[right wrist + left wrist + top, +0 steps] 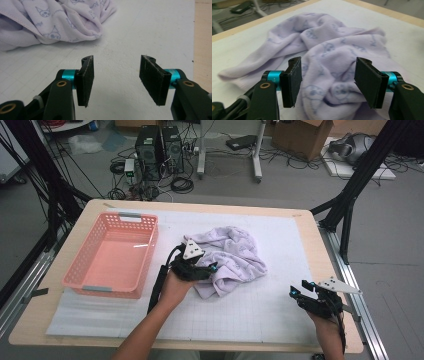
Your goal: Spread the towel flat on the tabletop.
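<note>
Lavender terry cloth, printed with small cartoon faces, lies crumpled in a heap near the middle of the tabletop (300, 235): this towel (232, 257) sits directly ahead of the left claw (212, 268), whose tips reach its near edge in the high view. In the left gripper view the towel (332, 57) bulges up between and beyond the two black jaws, a fold rising in the gap, yet neither pad presses on the fabric; the left claw (328, 82) stands released, jaws well apart. A sleeve-like flap of the towel trails off past the jaw on the left of that view.

Behind the left claw, on the side away from the towel, a pink plastic basket (82, 280) rests on the tabletop with nothing visible inside it.

Well apart from the towel, the right claw (297, 288) hovers near the tabletop's near right corner, held in the person's right hand (327, 327). In the right gripper view its jaws are spread with only the white gridded mat (140, 32) between them, so the right claw (116, 82) is released too and grasps nothing. From there the towel (50, 22) lies ahead and off to the left of the jaws, its hemmed edge folded over on the mat.
</note>
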A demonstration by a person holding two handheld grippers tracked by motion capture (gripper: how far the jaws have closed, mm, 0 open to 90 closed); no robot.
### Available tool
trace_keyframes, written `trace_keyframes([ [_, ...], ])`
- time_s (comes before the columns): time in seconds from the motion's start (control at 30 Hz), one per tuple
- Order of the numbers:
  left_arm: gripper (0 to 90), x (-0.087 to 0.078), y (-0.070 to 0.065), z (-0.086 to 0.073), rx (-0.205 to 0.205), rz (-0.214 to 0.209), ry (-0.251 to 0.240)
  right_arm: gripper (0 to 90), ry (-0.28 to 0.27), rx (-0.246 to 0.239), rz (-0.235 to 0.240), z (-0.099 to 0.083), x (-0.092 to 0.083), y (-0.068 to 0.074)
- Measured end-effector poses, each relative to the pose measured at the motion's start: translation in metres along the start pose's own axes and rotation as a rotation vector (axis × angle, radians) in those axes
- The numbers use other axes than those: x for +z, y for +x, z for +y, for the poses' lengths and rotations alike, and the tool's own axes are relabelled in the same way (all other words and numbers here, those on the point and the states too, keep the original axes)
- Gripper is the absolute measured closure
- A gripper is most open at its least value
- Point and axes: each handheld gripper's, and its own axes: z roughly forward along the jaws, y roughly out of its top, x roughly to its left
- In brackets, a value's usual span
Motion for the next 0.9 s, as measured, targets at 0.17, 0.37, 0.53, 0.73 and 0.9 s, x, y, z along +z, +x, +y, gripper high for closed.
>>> trace_keyframes([
  [0.17, 38.0, 0.015, -0.015, 0.0, 0.069, -0.084, 0.004, 44.5, 0.004, 0.001, 0.001, 0.0, 0.001, 0.001],
  [0.37, 33.4, 0.05, -0.026, -0.015, 0.092, -0.11, 0.139, 44.5, 0.01, -0.01, -0.003, -0.001, 0.001, 0.001],
  [0.53, 43.9, 0.06, -0.033, -0.018, 0.14, -0.11, 0.204, 44.5, 0.016, -0.001, -0.007, -0.003, 0.001, -0.002],
  [0.73, 80.3, 0.048, -0.034, -0.012, 0.061, -0.253, 0.207, 44.5, 0.017, 0.002, -0.007, -0.003, 0.002, -0.003],
  [0.9, 80.5, 0.029, -0.048, 0.004, -0.048, -0.492, 0.043, 44.5, 0.017, -0.001, -0.005, -0.002, 0.003, -0.001],
])
